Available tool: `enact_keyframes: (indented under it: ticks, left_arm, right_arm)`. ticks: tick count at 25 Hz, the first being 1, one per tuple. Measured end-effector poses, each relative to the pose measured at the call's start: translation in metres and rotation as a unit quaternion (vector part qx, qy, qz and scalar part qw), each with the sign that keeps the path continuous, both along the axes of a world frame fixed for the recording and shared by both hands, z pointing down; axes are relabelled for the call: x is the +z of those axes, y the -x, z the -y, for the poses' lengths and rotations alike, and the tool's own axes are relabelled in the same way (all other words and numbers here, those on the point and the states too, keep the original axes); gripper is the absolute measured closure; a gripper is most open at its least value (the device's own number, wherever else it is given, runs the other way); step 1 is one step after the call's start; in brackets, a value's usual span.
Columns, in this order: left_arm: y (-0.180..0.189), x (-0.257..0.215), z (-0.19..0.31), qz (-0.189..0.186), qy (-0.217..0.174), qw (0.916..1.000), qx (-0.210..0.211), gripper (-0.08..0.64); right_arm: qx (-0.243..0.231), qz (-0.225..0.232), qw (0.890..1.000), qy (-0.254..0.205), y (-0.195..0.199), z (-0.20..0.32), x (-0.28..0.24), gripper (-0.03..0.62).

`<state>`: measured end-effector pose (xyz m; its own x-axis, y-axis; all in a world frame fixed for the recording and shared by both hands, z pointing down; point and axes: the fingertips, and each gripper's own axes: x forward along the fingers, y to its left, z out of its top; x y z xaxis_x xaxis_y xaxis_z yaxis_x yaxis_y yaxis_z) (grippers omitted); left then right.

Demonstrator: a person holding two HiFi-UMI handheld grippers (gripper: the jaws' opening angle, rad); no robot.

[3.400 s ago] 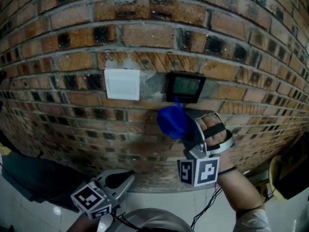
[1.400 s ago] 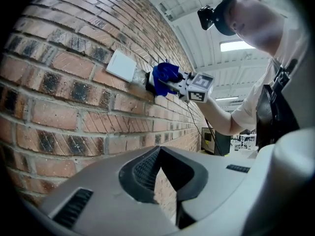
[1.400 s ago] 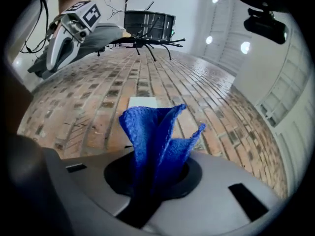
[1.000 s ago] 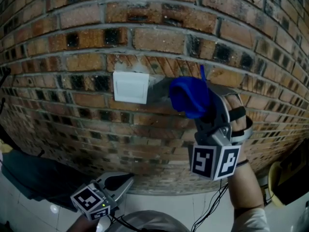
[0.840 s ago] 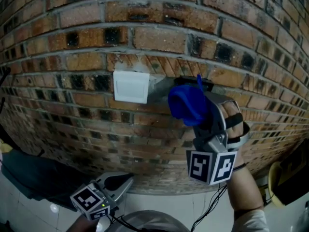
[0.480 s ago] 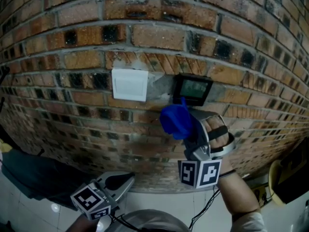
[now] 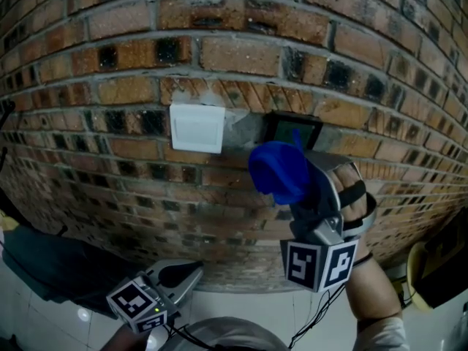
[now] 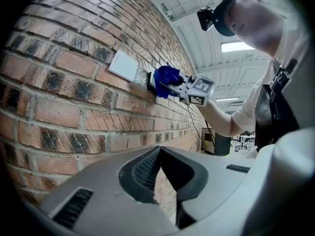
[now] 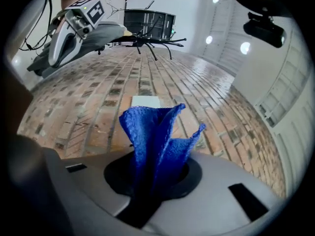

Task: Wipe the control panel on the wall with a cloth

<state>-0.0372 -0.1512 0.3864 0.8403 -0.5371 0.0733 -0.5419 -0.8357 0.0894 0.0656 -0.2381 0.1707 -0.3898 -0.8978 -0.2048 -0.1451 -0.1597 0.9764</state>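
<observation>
A black control panel [image 7: 294, 131] with a green screen is set in the brick wall [image 7: 219, 57]. My right gripper [image 7: 298, 187] is shut on a bunched blue cloth [image 7: 277, 170]. The cloth covers the panel's lower left edge. In the right gripper view the cloth [image 9: 155, 134] stands up from the right gripper [image 9: 151, 181] and hides the panel. My left gripper [image 7: 190, 272] hangs low near the floor, away from the wall, shut and empty. The left gripper view looks past the left gripper [image 8: 165, 183] at the cloth [image 8: 166, 76] against the wall.
A white blank plate [image 7: 196, 128] sits just left of the panel, also seen as the plate [image 9: 146, 102] beyond the cloth. A dark bag [image 7: 51, 265] lies on the floor at lower left. A yellow-rimmed object [image 7: 431, 258] stands at lower right.
The right gripper with the cloth slid down off the panel, leaving the screen bare, then came back up, and the cloth now covers the panel's lower left. The left gripper stayed still.
</observation>
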Motion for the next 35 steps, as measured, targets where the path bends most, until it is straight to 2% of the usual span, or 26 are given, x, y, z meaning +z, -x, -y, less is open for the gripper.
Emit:
enact_keyframes:
  ticks: [4,9,15,23,27,31,35]
  left_arm:
    - [-0.002,-0.003,-0.001,-0.002,-0.002,1.0000,0.002,0.566]
    - [0.003,0.000,0.000,-0.002,0.000,1.0000,-0.001,0.567]
    - [0.005,0.003,0.001,-0.002,0.002,1.0000,-0.004,0.567]
    - [-0.001,0.003,0.002,-0.003,0.005,1.0000,0.003,0.568]
    - [-0.003,0.004,0.001,-0.001,0.005,1.0000,0.005,0.568]
    - [-0.001,0.004,0.001,-0.001,0.006,1.0000,0.002,0.567]
    - [0.000,0.004,0.001,-0.003,0.006,1.0000,0.002,0.566]
  right_arm:
    - [0.007,0.019,0.999,-0.026,-0.008,0.011,-0.037,0.506]
    - [0.012,0.026,0.999,-0.032,-0.011,0.018,-0.041,0.506]
    - [0.016,0.008,1.000,-0.013,-0.006,0.019,-0.004,0.506]
    - [0.018,-0.010,0.999,0.039,-0.004,0.029,0.062,0.506]
    - [0.017,-0.016,0.998,0.053,-0.003,0.034,0.077,0.506]
    - [0.008,-0.010,0.999,0.046,-0.001,0.021,0.060,0.506]
    - [-0.001,0.009,1.000,-0.005,-0.001,0.002,0.007,0.506]
